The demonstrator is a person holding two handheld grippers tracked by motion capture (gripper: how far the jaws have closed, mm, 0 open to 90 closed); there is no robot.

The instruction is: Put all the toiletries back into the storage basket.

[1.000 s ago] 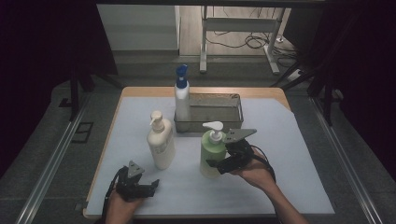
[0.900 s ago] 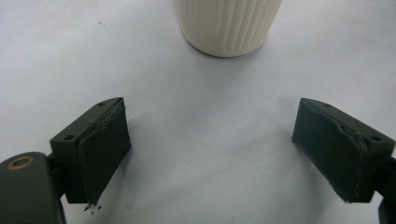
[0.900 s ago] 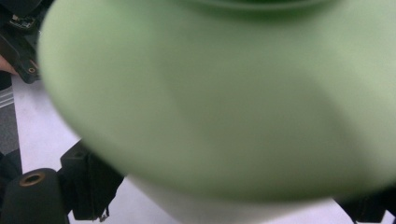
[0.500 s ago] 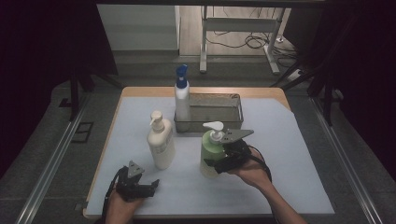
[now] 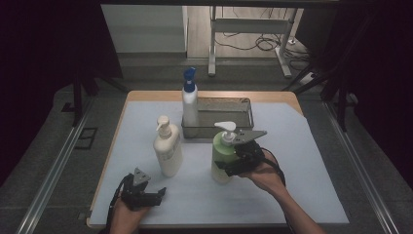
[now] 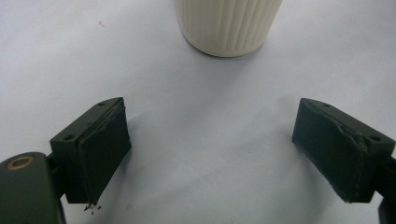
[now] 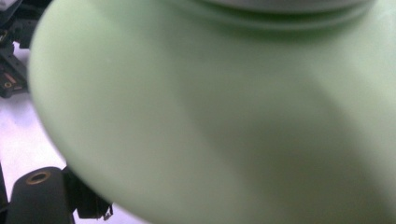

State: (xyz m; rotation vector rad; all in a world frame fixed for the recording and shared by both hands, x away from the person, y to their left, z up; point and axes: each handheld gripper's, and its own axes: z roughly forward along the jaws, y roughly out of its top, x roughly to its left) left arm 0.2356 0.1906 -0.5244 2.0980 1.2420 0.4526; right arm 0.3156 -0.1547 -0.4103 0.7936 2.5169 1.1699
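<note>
the right claw (image 5: 233,163) is clamped around the side of an upright green pump bottle (image 5: 223,158) standing mid-surface, just in front of a metal tray (image 5: 243,105). the bottle's long axis is vertical. the left claw (image 5: 156,192) rests released on the white surface (image 5: 302,161), near a cream bottle (image 5: 168,148).

Right gripper (image 5: 233,165) sits closer in on the green pump bottle (image 5: 223,155) than a second ago, hand shifted slightly left. Bottle now stands deep between the jaws.
</note>
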